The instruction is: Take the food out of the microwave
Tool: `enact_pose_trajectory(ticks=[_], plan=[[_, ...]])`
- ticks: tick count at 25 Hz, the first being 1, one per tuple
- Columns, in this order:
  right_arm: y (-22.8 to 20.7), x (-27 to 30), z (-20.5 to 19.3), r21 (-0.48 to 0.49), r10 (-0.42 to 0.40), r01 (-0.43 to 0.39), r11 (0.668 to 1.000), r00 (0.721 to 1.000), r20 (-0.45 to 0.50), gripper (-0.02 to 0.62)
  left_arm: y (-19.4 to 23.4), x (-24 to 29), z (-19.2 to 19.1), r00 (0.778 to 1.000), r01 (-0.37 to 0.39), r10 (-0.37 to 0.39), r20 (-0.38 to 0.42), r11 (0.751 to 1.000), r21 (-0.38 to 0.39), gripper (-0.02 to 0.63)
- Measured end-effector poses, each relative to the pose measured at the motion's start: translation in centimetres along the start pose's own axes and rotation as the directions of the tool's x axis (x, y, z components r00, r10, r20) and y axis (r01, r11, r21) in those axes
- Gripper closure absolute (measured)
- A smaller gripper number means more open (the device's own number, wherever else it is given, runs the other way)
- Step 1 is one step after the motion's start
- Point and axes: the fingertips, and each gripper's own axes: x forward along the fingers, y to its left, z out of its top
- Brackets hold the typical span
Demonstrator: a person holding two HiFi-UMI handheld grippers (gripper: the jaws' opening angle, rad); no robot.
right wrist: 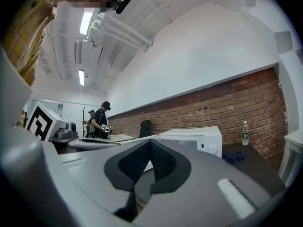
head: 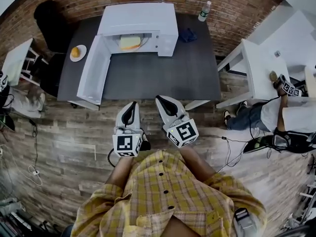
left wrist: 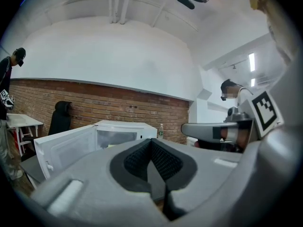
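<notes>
**Left gripper (head: 130, 108) and right gripper (head: 164, 104) closed, empty, short of the microwave (head: 138, 18)**

Both your tools have their jaws pressed together with nothing between them, side by side just short of the dark table (head: 163, 78). The white microwave stands on it, its door (head: 94, 73) swung wide to the left. The food (head: 130, 42), pale yellow, sits inside the cavity. Part one tool's jaws before you reach in, enter level and clear of the door, then close gently on the food or whatever carries it
</notes>
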Motion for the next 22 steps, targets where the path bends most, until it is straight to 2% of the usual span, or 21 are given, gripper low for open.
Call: enact_pose_trajectory(ticks=[7, 13, 22], plan=[[-0.2, 5.9, 0.8, -0.003, -0.029, 0.029, 1.000, 1.000, -0.003, 0.592, 5.2, 2.9, 0.7, 0.999, 0.040, -0.040, -0.017, 0.999, -0.014, 0.606], [-0.7, 8.8, 1.0, -0.012, -0.091, 0.091, 0.996, 0.996, -0.013, 0.594, 7.8, 4.3, 1.0, 0.996, 0.083, -0.083, -0.015, 0.996, -0.025, 0.606], [-1.4, 11.6, 0.1, -0.004, -0.127, 0.127, 0.992, 0.992, -0.026, 0.594, 10.6, 6.2, 0.5, 0.995, 0.101, -0.102, -0.012, 0.993, -0.063, 0.606]])
